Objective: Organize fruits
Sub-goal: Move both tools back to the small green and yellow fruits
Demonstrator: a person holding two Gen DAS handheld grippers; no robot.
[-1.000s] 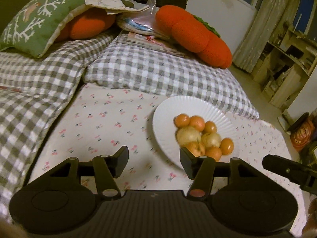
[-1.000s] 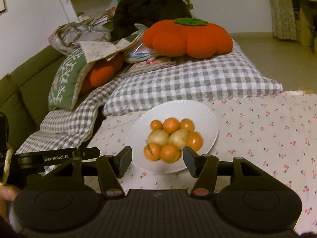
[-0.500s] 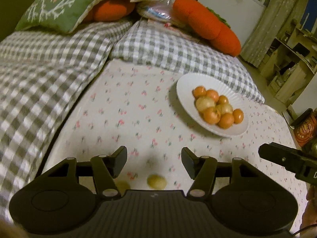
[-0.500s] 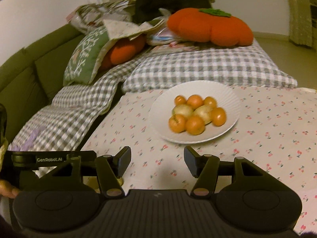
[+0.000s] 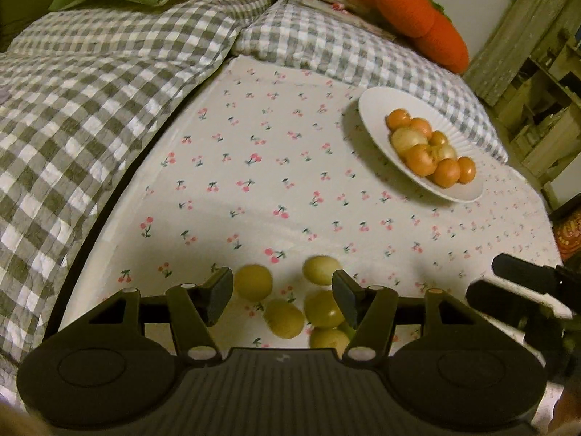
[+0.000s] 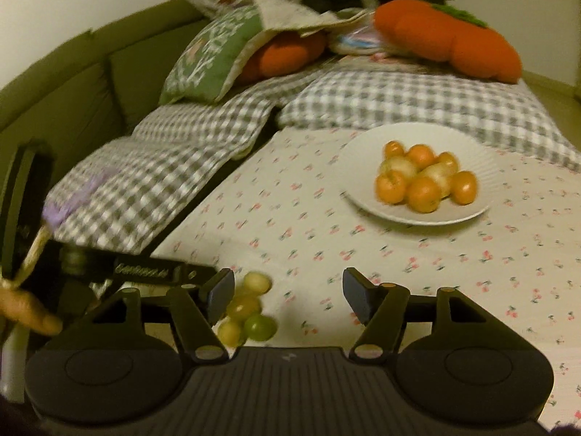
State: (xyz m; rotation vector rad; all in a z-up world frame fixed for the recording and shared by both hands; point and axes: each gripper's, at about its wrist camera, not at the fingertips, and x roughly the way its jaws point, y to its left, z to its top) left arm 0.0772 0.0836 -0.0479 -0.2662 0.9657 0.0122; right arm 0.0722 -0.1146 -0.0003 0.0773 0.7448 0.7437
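Five small green fruits (image 5: 283,318) lie loose on the cherry cloth (image 5: 276,152), right by the L gripper (image 5: 282,295). Its jaws are spread, nothing pinched. R gripper (image 6: 288,297) jaws are opening w/ nothing between. White plate (image 6: 475,167) of orange fruits (image 6: 423,193) sits well apart.

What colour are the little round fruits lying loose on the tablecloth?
Pale yellow-green fruits, clearest in the left wrist view.
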